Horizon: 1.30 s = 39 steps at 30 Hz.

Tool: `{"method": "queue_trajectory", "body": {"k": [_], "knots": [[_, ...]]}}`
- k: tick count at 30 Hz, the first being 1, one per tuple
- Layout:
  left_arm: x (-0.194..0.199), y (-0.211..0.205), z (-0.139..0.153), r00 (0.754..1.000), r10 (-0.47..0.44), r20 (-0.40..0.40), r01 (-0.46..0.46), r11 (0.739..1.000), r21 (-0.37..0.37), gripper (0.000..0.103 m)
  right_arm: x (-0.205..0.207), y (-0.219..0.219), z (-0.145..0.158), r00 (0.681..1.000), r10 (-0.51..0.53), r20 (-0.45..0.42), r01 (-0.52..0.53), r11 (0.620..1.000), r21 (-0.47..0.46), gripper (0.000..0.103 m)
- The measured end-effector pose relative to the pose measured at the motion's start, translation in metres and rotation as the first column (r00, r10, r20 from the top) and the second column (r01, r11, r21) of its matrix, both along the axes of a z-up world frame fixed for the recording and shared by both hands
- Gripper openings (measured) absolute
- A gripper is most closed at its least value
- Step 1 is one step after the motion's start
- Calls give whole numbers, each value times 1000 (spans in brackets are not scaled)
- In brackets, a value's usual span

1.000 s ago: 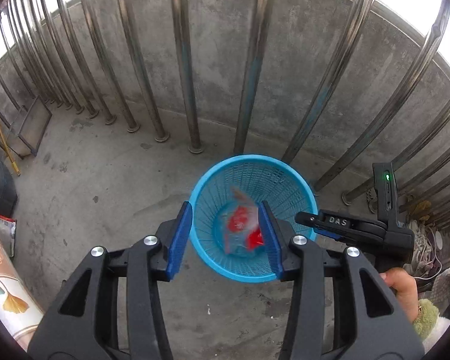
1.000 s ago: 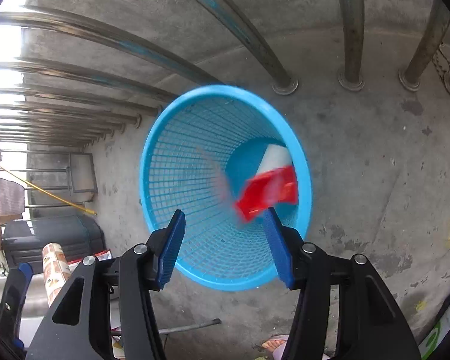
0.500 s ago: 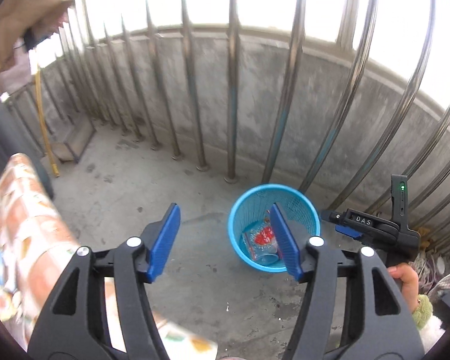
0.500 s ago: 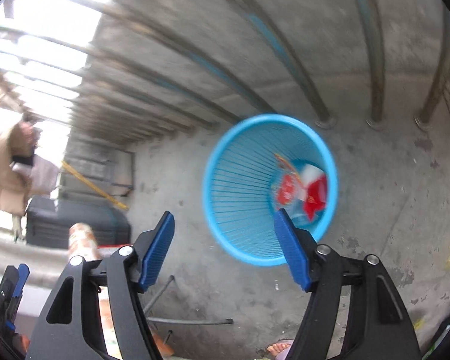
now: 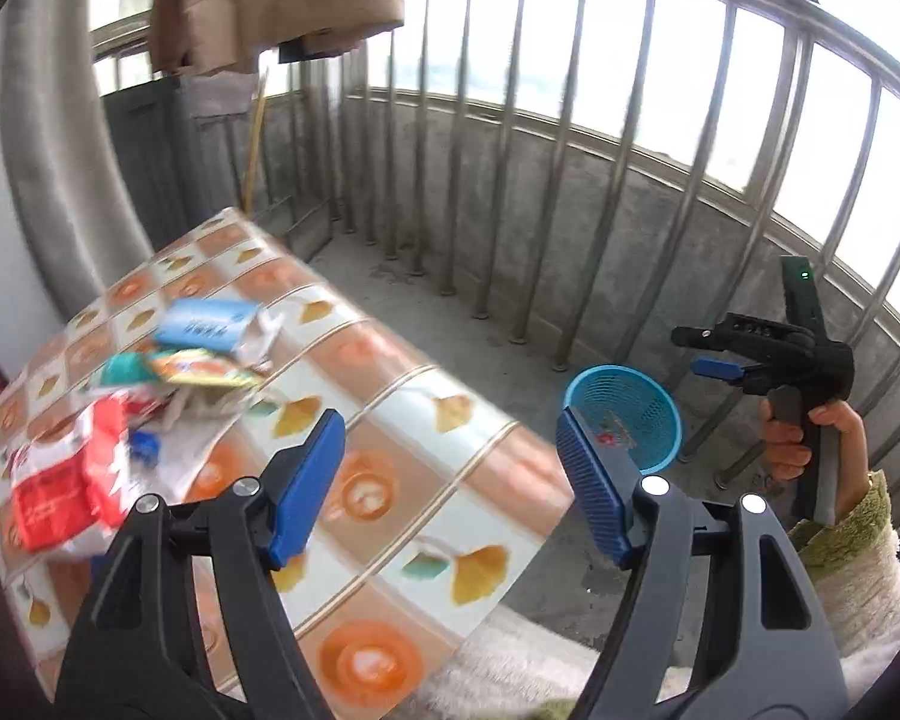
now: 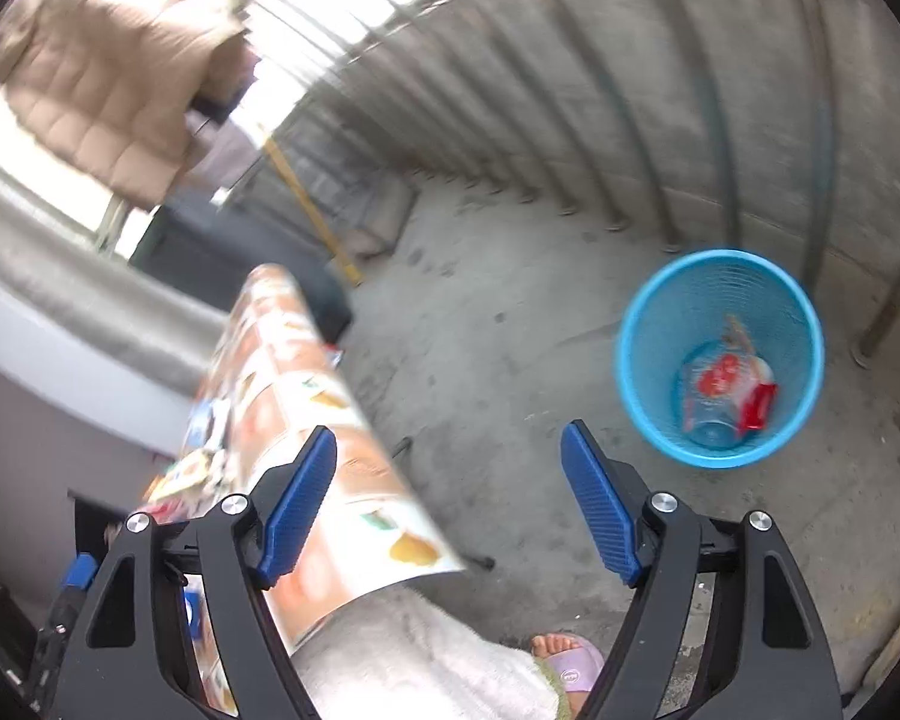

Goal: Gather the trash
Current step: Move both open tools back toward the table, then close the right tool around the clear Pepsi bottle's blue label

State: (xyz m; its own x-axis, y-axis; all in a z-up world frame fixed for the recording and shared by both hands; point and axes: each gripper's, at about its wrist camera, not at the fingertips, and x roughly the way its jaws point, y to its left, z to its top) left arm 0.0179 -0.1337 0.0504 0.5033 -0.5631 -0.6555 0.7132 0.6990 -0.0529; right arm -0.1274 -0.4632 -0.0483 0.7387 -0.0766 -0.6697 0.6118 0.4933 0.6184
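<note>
Both views had swung up and away from the blue mesh wastebasket (image 6: 720,360) since a second ago, when each pair of tongs hung right over its mouth; now the basket sat well apart on the concrete balcony floor (image 6: 498,312), close to the steel railing (image 5: 630,180).

Largest in sight was the counter (image 5: 390,420), covered in a leaf-and-orange patterned cloth, which filled the left half of the left wrist view. A tan padded jacket (image 5: 270,0) hung above the far end of the balcony.

Toward the counter's far left corner lay a loose pile of trash: a red and white wrapper (image 5: 66,486) nearest the left edge, a blue and white packet (image 5: 204,327) behind it, and an orange and teal packet (image 5: 198,369) between them, all blurred by motion. In the basket lay a red and white wrapper and something clear (image 6: 726,390).

The left tongs (image 5: 450,483) stood wide open and empty above the counter's near edge. The right tongs (image 6: 450,501) were likewise spread wide with nothing between the pads; in the left view they (image 5: 720,369) hovered above the basket, held in the right hand (image 5: 810,438).

As a judgement, the task was partly done: some litter was binned, the counter pile was left, and the next step seemed to be a reach for that pile.
</note>
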Motion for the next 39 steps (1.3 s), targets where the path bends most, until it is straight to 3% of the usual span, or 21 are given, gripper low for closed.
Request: {"method": "queue_trajectory", "body": {"k": [3,7,10,13,18,23,26,31,37,39], "knots": [[4,70,2,991,137,-11,-137,990,-25,68,33,31,18,993,115,13,-115,993,-8,76],[9,159,-3,949,309,-55,-313,945,-92,68,80,80,33,958,283,42,-284,959,7,76],[19,208,-19,901,413,-128,-429,894,-133,69,122,125,38,905,421,64,-423,905,37,76],[29,246,-36,865,443,-233,-489,848,-203,68,164,180,41,824,561,80,-566,821,70,76],[38,264,-66,845,386,-369,-497,823,-277,68,227,268,28,703,709,58,-708,689,152,76],[39,264,-85,855,291,-430,-448,832,-327,68,266,321,13,638,769,22,-757,623,196,76],[40,264,-90,862,230,-452,-411,839,-356,68,283,340,6,624,782,-6,-762,609,219,76],[41,259,-96,861,95,-499,-348,827,-442,67,296,353,-2,617,787,-29,-759,604,246,76],[38,250,-96,865,-22,-502,-279,811,-515,67,302,361,-10,600,798,-56,-763,593,257,75],[36,246,-96,864,-51,-500,-262,803,-536,67,308,366,-13,600,797,-62,-764,595,251,69]]}}
